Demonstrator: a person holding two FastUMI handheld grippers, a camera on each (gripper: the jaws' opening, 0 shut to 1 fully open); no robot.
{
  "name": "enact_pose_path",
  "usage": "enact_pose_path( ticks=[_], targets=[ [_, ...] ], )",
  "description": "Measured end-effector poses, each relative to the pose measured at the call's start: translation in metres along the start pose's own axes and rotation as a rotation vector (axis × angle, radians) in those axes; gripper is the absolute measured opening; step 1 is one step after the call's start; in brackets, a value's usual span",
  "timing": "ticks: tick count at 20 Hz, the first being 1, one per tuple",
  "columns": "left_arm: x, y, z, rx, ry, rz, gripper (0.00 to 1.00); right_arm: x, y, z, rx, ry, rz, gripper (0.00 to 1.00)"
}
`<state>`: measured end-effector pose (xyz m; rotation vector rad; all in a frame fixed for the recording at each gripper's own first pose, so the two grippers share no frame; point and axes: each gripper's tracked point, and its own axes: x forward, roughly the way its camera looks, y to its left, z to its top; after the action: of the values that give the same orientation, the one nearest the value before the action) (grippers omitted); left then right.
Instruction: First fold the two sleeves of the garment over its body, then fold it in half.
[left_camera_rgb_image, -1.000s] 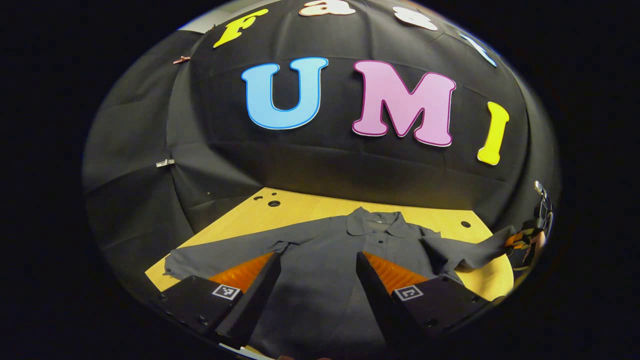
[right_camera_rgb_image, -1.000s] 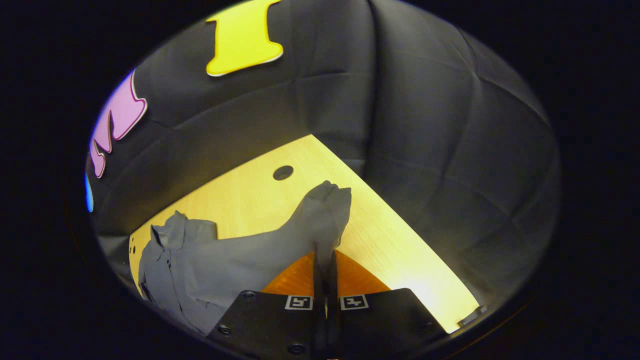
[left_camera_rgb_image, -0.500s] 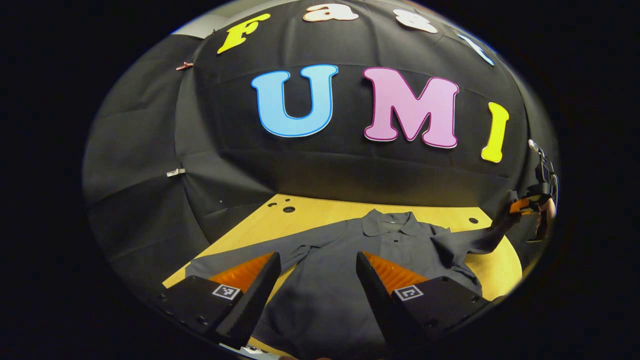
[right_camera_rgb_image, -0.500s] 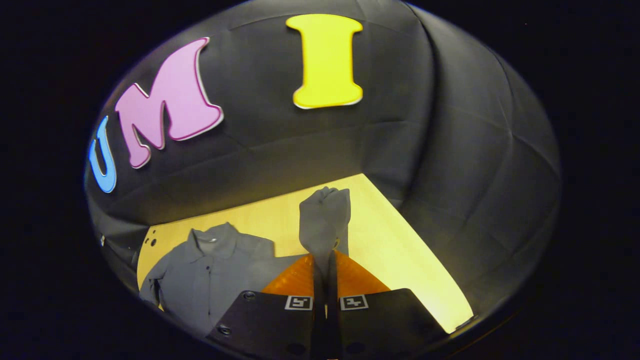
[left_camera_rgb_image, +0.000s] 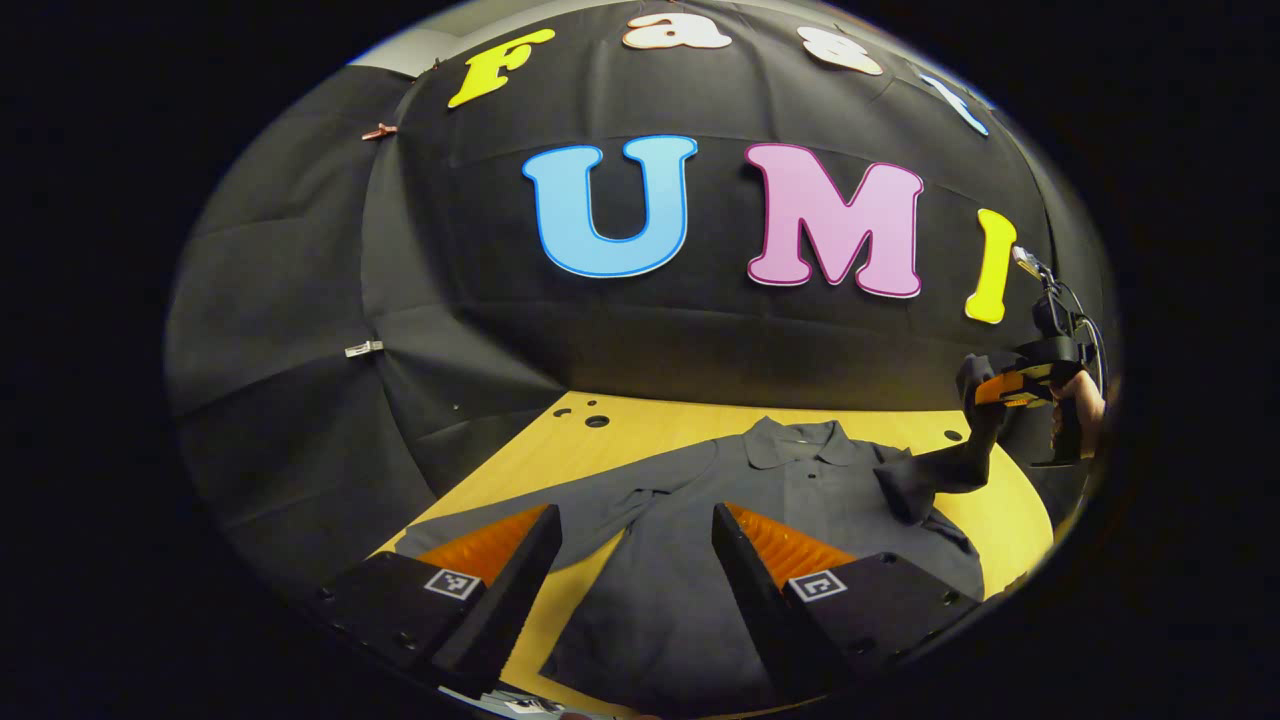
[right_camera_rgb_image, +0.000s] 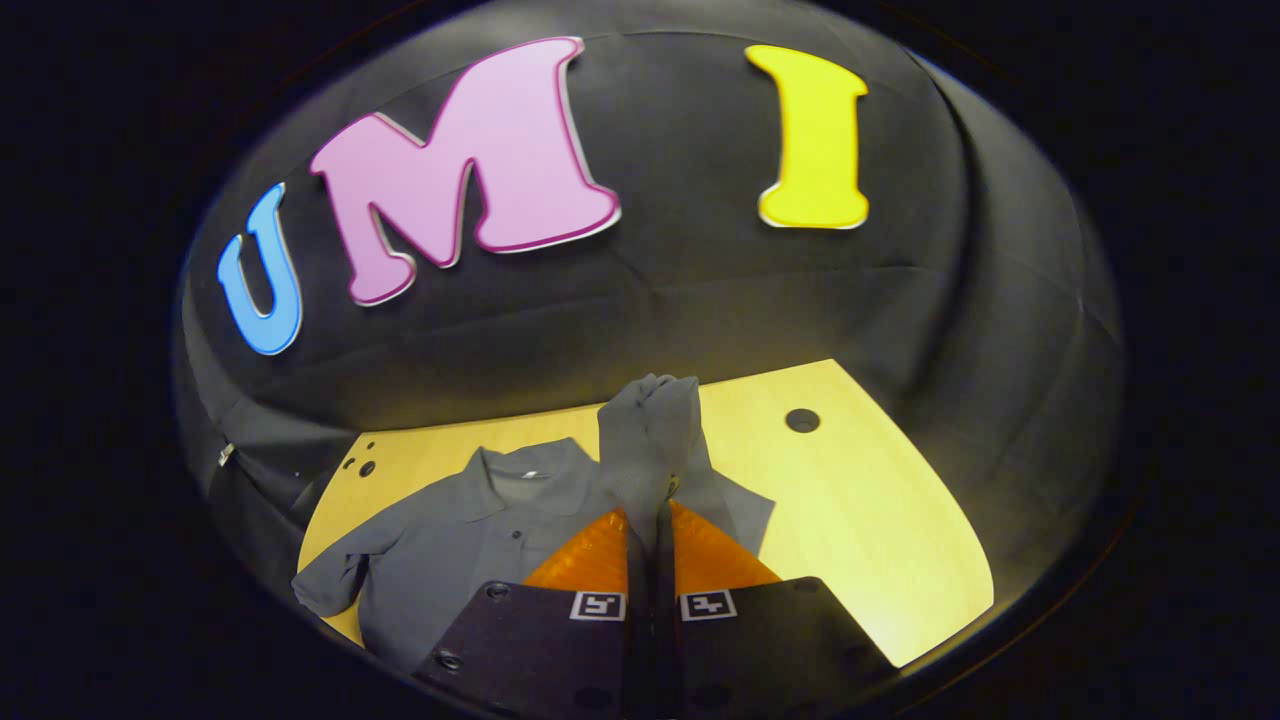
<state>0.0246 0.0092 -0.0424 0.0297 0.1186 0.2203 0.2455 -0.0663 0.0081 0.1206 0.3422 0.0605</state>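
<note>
A dark grey collared shirt (left_camera_rgb_image: 740, 520) lies flat on the wooden table (left_camera_rgb_image: 640, 425), collar toward the back wall. My left gripper (left_camera_rgb_image: 630, 545) hovers open above the shirt's lower body, nothing between its fingers. The shirt's left sleeve (left_camera_rgb_image: 520, 510) stretches flat toward the table's left edge. My right gripper (right_camera_rgb_image: 650, 510) is shut on the other sleeve's cuff (right_camera_rgb_image: 650, 430), which bunches up above its fingertips. In the left gripper view that gripper (left_camera_rgb_image: 1010, 390) is at the far right, held by a hand, lifting the sleeve (left_camera_rgb_image: 940, 465) off the table.
The black cloth wall closes the booth behind and on both sides. Small round holes (left_camera_rgb_image: 597, 421) mark the tabletop near the back left, and another hole (right_camera_rgb_image: 802, 419) near the back right. Bare wood (right_camera_rgb_image: 860, 530) lies right of the shirt.
The right gripper has lifted the sleeve cuff higher and swung it left, inward toward the shirt's body. The left gripper stays open over the shirt, drifting slightly left.
</note>
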Motion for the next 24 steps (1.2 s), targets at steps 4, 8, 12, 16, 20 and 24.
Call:
enact_pose_path(
  ticks=[4, 8, 12, 16, 20, 24],
  targets=[
    [-0.002, 0.035, -0.004, 0.009, 0.001, 0.057, 0.96, 0.009, 0.063, -0.011, -0.057, 0.030, 0.088, 0.05],
    [-0.007, 0.065, -0.013, -0.020, 0.023, 0.111, 0.96, 0.019, 0.128, -0.033, -0.104, 0.076, 0.193, 0.05],
    [-0.014, 0.089, -0.021, -0.080, 0.022, 0.158, 0.96, 0.028, 0.183, -0.066, -0.174, 0.126, 0.269, 0.05],
    [-0.017, 0.101, -0.031, -0.089, 0.049, 0.176, 0.96, 0.037, 0.240, -0.096, -0.237, 0.166, 0.336, 0.05],
    [-0.020, 0.116, -0.040, -0.150, 0.079, 0.190, 0.96, 0.047, 0.286, -0.123, -0.272, 0.211, 0.371, 0.05],
    [-0.024, 0.140, -0.055, -0.192, 0.116, 0.231, 0.96, 0.060, 0.318, -0.141, -0.268, 0.239, 0.363, 0.05]
  ],
)
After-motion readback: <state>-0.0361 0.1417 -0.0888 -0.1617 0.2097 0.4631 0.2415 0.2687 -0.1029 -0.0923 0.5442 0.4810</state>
